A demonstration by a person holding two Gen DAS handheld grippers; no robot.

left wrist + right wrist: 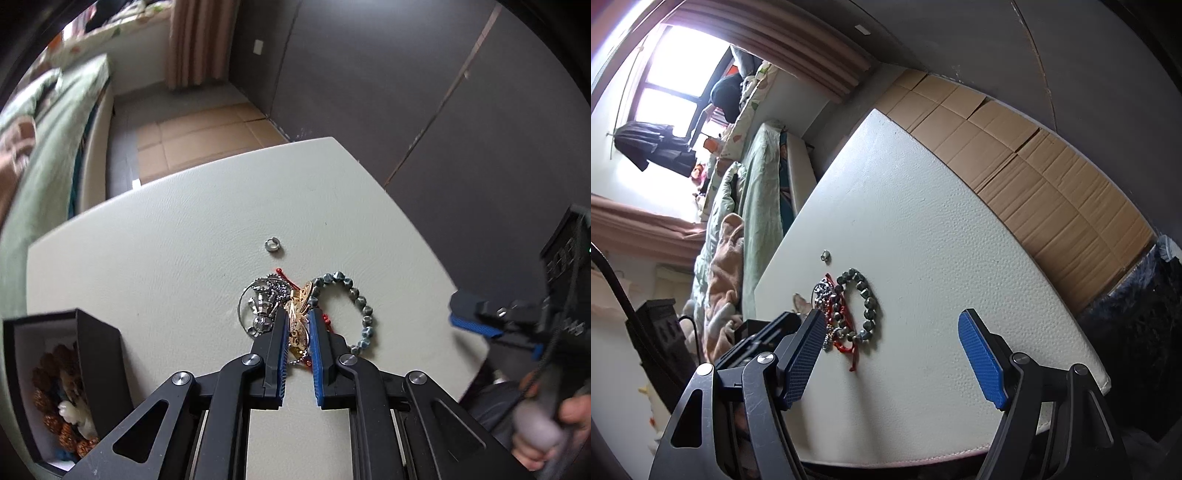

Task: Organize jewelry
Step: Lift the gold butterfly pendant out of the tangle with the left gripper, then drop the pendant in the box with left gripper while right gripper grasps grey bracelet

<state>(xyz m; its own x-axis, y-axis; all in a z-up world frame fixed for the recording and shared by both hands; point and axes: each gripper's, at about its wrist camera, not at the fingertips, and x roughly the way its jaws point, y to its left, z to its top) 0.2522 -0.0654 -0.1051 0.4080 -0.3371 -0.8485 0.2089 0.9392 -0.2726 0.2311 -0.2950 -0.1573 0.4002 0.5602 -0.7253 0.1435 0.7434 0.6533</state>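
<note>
- A black box [55, 384] sits open at the left edge of the white counter [166, 258], with brown beaded pieces and a pale carved piece lying inside it.
- Right of the box, near the middle of the counter, the jewelry lies in a tangled heap: a silver chain with a hoop [258, 302], a gold piece [298, 314] and a red cord [282, 273] — all touching or overlapping.
- The left gripper [295, 314] is down over that heap, its blue-padded fingers [316, 332] a narrow gap apart with the gold piece between them; whether the pads actually pinch it cannot be told.
- Just beyond the heap, a small silver ring [272, 244] lies alone on the counter, apart from the rest.
- A bracelet of grey faceted beads [354, 314] lies flat just beside the heap on its right, its near side touching the gold piece and red cord.
- The right gripper [894, 354] hangs over the counter's right edge — fingers spread wide, nothing between them — with the bracelet and the red cord seen ahead of it in its own view.
- In the left wrist view, a person's hand [546, 432] grasps the right gripper's handle at the far right.
- Flattened cardboard [1034, 158] covers the floor beyond the counter.
</note>
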